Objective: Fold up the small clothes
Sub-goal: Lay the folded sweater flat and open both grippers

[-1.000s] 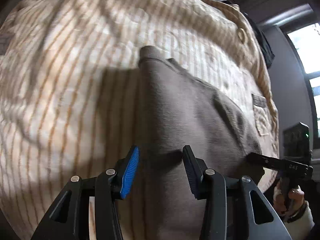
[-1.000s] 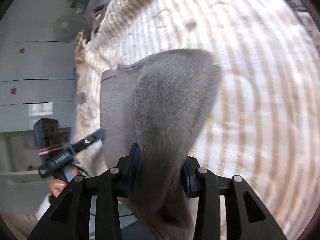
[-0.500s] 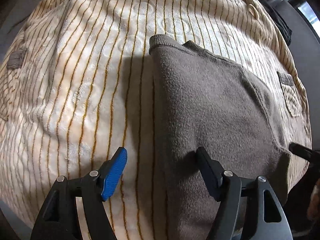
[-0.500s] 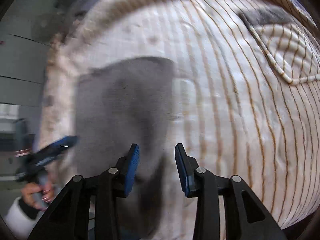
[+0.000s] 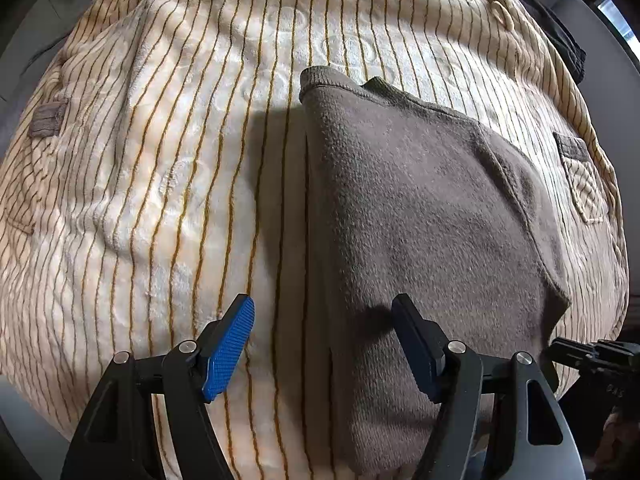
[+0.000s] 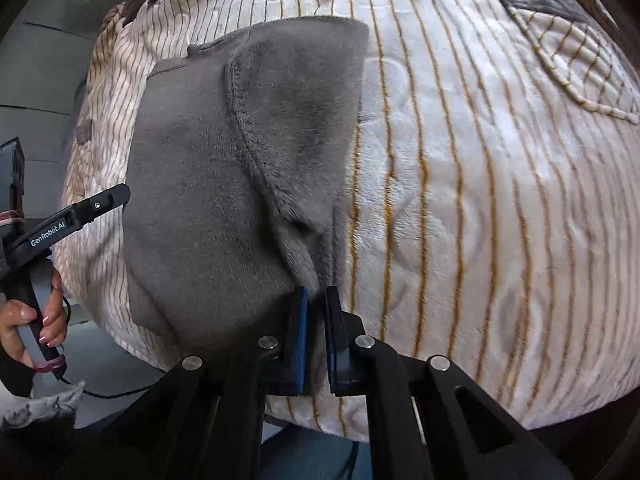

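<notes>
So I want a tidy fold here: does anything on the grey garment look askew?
Yes. On the grey garment, the folded-over flap lies at a slant, its edge running diagonally, and it puckers into a wrinkle where the right claw pinches the near corner. The left claw is open, holding nothing.

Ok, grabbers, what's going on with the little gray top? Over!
Left gripper open, holding nothing. Right gripper shut on gray top, near corner. Top lies on striped blanket. Nothing in the way.
</notes>
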Motion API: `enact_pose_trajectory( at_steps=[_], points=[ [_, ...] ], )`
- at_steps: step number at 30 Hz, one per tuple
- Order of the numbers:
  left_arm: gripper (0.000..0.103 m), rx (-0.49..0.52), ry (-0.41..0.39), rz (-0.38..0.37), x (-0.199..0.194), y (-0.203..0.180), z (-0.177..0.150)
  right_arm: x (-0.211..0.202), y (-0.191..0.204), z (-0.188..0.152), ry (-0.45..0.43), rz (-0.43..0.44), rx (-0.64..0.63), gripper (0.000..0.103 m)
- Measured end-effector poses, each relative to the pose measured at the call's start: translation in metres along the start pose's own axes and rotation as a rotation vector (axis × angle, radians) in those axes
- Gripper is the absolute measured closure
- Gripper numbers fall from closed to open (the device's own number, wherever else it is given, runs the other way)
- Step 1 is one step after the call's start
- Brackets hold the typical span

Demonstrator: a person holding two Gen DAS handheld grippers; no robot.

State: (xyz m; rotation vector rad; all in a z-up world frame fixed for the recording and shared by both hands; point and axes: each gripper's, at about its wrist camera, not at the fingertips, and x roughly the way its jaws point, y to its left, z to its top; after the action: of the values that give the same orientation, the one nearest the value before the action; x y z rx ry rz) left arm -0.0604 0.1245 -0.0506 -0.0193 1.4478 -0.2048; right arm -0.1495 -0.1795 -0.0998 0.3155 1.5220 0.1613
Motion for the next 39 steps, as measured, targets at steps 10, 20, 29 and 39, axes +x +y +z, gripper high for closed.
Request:
enact_pose_trajectory(
  at_steps=[10,20,29,39],
  points=[
    [0.031,-0.043,0.020,-0.016,-0.017,0.003,-0.011,-0.027,-0.010,-0.003,-0.045,0.003,0.086,0.094],
    [0.031,0.026,0.016,0.055,-0.032,-0.009,-0.022,-0.028,0.010,0.008,-0.065,-0.048,0.082,0.094],
    [0.011,0.043,-0.001,0.081,-0.043,-0.015,-0.024,-0.042,0.030,0.020,-0.114,-0.137,0.034,0.077],
    [0.001,0.035,-0.017,0.109,-0.050,-0.020,-0.029,-0.055,0.043,0.026,-0.174,-0.220,0.015,0.021]
  ],
)
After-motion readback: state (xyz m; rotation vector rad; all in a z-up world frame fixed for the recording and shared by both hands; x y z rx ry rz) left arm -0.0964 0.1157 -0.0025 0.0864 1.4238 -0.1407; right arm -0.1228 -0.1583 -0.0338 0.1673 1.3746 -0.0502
